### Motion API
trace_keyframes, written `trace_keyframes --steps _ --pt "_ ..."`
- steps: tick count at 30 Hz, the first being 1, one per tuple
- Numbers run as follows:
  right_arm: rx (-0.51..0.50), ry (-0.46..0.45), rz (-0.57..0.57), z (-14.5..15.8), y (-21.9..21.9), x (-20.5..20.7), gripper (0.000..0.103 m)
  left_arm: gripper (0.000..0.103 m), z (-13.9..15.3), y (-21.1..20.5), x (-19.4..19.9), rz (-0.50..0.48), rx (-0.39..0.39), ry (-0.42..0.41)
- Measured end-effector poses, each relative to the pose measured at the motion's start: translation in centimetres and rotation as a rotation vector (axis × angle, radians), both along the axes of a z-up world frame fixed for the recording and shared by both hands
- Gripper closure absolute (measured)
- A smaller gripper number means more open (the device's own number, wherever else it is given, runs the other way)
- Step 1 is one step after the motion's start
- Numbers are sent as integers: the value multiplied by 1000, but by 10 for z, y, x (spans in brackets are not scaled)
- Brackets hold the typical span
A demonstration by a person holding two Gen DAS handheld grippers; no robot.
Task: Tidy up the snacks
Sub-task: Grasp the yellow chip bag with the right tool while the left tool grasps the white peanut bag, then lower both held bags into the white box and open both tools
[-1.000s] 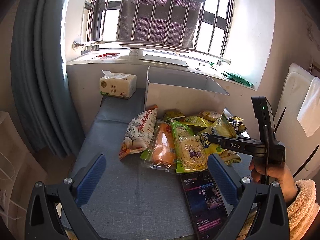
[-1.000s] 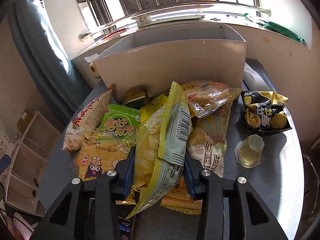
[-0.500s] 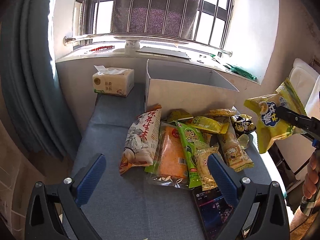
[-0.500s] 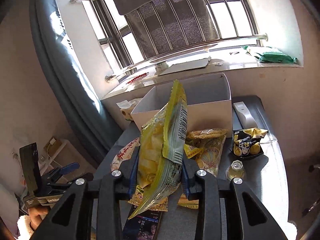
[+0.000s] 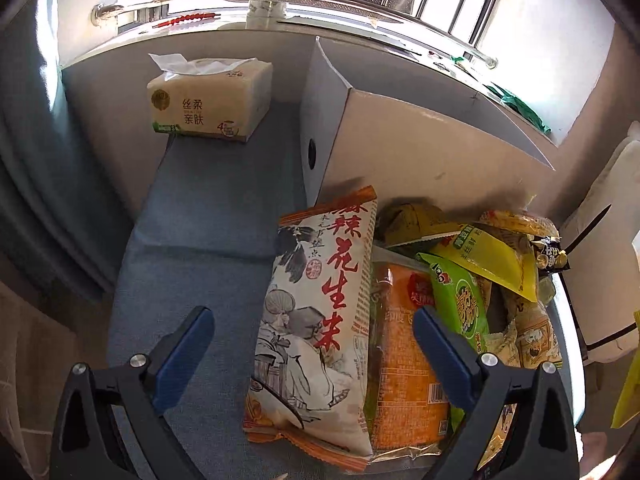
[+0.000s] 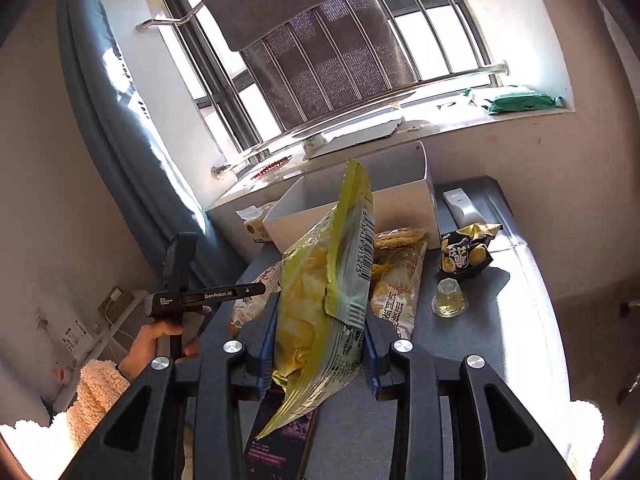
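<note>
My right gripper [image 6: 320,344] clamps the chip bag [image 6: 324,280] upright; the box [image 6: 352,204] lies at 12 o'clock beyond. My left gripper [image 5: 314,338] is open.

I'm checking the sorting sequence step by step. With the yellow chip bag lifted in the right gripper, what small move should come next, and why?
Probably carry the yellow chip bag forward over the open cardboard box and release it there. The right gripper is shut on the bag, holding it clear of the table, and the box stands just behind the snack pile with its top open. The left gripper is open and empty above the peanut bag.
</note>
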State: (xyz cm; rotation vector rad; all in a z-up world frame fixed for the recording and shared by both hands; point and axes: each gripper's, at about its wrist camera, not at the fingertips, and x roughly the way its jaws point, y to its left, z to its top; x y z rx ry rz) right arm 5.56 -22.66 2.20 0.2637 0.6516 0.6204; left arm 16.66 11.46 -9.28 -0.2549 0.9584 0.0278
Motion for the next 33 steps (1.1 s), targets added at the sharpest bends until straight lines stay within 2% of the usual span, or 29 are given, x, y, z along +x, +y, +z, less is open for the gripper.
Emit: trace_keyframes --steps 3,6,8,9,12,13,15,20,25,28,33 --pt "15 11 0 -4 -3 -1 65 14 -9 2 7 6 -13 38" --pt "13 20 8 -8 -2 -1 65 20 -16 4 12 8 -12 67" --pt "12 22 16 -10 0 -2 65 32 -21 4 14 -14 -46 82" --pt "10 21 19 -10 2 -3 65 45 -20 3 14 -23 -54 78" --pt "1 17 33 -11 6 -5 65 65 -15 -5 11 -38 -3 61" --pt "0 16 37 -11 7 -6 65 67 -10 -7 7 -33 28 42" --pt "1 13 37 -11 6 -6 65 68 3 -11 -3 -7 90 -17" --pt "5 -3 16 -9 4 -7 65 69 51 -24 -49 13 88 -178" --pt "-8 -11 16 -11 10 -7 65 69 85 -53 -97 -4 34 -315" --pt "-37 -14 24 -15 17 -7 65 69 87 -70 -118 -15 -29 -349" --pt "-52 -10 31 -23 22 -4 65 69 86 -87 -132 -48 -74 -351"
